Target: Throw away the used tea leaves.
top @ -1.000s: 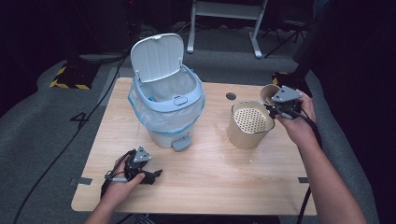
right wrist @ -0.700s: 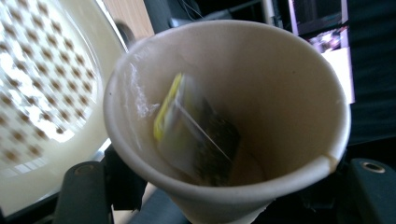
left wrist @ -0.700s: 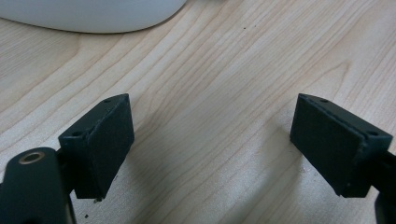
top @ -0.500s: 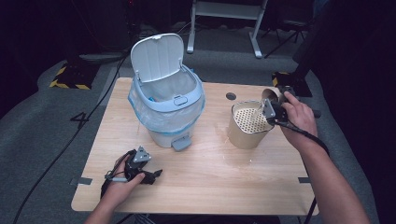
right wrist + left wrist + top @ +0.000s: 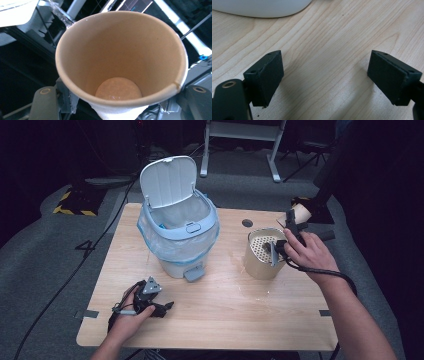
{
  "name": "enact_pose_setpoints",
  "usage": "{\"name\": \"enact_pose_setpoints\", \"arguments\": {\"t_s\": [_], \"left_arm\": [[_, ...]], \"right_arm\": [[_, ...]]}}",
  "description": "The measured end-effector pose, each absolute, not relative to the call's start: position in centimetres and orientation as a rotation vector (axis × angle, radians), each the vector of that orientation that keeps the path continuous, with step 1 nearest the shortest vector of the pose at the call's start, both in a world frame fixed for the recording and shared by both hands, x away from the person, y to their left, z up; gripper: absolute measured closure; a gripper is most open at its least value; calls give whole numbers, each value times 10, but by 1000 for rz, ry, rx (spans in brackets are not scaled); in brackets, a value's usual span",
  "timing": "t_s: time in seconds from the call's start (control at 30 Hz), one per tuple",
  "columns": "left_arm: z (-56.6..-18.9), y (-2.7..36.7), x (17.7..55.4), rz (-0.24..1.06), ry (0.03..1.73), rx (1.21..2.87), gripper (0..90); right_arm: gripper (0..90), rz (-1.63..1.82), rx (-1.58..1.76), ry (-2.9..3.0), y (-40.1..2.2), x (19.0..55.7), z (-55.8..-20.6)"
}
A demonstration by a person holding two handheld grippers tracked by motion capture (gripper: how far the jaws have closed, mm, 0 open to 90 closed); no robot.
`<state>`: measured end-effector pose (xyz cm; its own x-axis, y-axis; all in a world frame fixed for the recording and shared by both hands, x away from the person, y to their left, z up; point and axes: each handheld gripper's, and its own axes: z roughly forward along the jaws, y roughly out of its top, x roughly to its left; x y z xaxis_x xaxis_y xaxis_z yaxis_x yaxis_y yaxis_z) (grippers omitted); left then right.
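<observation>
While left gripper (image 5: 161, 308) rests gaping, right gripper (image 5: 292, 224) jaws clamp paper cup (image 5: 120, 65) (mouth facing camera).

Pale wood-grain table (image 5: 225, 320), smooth and matt. The paper cup (image 5: 120, 57) is brown, matt inside, with a rolled rim. At ten o'clock of the cup, the bin (image 5: 177, 232) is glossy plastic under a thin crinkled plastic liner (image 5: 150, 237). The left gripper (image 5: 325, 80) has matt black pads.

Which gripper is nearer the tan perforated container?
The right gripper, holding a paper cup, hovers beside the tan perforated container. The left gripper rests far across the table.
</observation>
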<state>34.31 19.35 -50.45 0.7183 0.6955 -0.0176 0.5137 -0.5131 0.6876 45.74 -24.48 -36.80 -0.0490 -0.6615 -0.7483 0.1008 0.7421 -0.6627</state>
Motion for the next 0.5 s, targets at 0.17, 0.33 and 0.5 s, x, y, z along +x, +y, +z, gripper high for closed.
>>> {"name": "enact_pose_setpoints", "arguments": {"t_s": [0.17, 0.33, 0.5], "left_arm": [[-504, 194, 343, 341, 912, 2232, 139], [-504, 194, 343, 341, 912, 2231, 139], [-504, 194, 343, 341, 912, 2231, 139]], "right_arm": [[321, -689, -518, 1449, -240, 455, -368], [321, -723, -561, 1421, -236, 454, -369], [321, -737, -569, 1405, -234, 454, -368]]}}
